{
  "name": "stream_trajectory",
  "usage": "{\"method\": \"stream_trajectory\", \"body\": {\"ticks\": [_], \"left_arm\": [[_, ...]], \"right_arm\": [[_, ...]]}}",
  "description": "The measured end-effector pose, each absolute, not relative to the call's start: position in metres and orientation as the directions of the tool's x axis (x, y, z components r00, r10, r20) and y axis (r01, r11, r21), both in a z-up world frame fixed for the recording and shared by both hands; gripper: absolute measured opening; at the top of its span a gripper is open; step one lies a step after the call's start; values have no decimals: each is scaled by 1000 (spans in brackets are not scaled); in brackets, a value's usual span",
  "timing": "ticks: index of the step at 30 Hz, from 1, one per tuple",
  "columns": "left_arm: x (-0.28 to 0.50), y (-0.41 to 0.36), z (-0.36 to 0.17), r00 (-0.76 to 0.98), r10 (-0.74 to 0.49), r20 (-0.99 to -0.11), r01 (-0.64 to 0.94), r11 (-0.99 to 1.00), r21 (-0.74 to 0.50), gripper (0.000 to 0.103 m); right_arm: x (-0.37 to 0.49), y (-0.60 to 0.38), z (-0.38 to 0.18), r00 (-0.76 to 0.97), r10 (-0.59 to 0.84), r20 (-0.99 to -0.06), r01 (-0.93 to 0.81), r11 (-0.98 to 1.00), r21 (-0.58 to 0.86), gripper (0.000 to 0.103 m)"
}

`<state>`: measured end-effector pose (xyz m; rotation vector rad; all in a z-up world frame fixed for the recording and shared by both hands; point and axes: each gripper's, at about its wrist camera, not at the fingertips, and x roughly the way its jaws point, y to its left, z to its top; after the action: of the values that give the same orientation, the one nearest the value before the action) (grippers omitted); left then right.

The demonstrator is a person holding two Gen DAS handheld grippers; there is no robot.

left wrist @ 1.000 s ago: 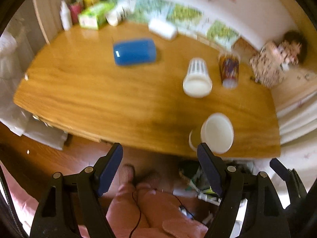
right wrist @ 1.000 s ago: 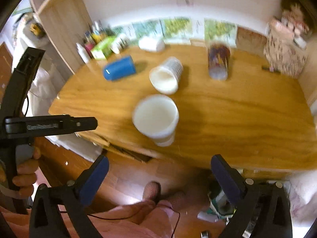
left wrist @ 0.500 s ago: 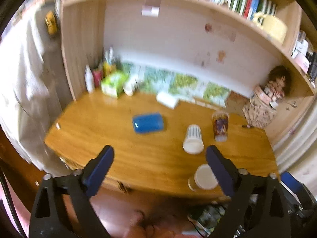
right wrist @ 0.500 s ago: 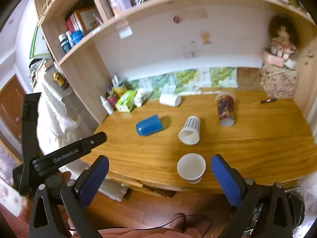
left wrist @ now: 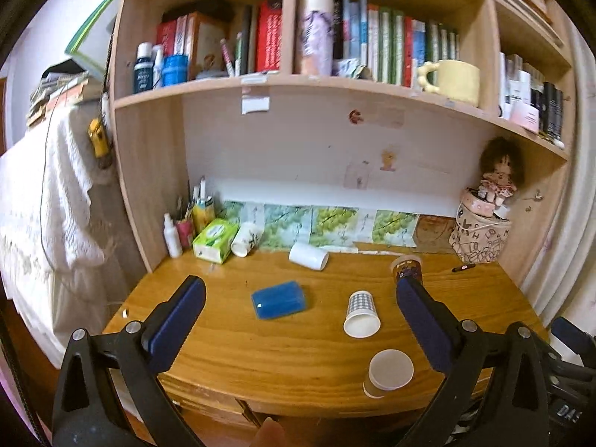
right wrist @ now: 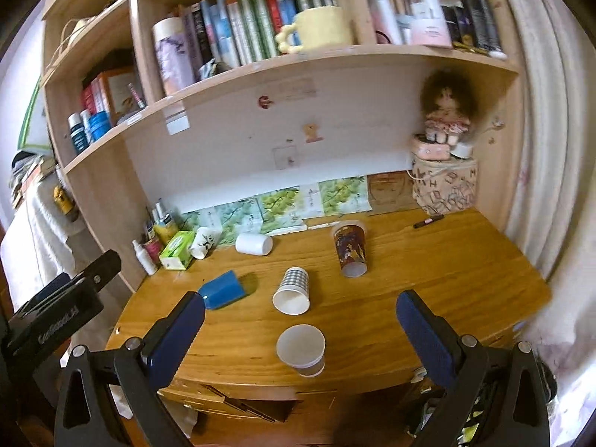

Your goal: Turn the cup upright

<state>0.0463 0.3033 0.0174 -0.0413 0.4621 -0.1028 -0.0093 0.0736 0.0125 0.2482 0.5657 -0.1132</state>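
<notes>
Well, both tools (L (left wrist: 298,311), R (right wrist: 300,320)) spread wide, off desk (right wrist: 447,279); cups (right wrist: 292,290) lie sideways.

Showing on the left gripper (left wrist: 298,320) and the right gripper (right wrist: 300,322) alike: black plastic frames with triangular cut-outs, silver rivets gleaming at the joints, dark blue pads (left wrist: 175,322) lining the fingers. Bearing white lettering along the black side, too blurred for reading.
</notes>
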Motion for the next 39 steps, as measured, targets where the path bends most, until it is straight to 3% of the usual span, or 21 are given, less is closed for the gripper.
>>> {"method": "stream_trajectory", "body": {"ticks": [5,11,39], "left_arm": [[38,296,19,909,-101,-405,102,995,-20,102],[43,293,17,901,-98,-423,101,995,-15,102],[58,275,11,878,-130,-460,148,989,4,102]], "right_arm": [[-11,72,12,839,-62,-540,198,960,197,103],[-15,80,17,859,-94,-503,190,971,143,103],[5,71,7,814,-99,-573,204,971,122,103]]}}
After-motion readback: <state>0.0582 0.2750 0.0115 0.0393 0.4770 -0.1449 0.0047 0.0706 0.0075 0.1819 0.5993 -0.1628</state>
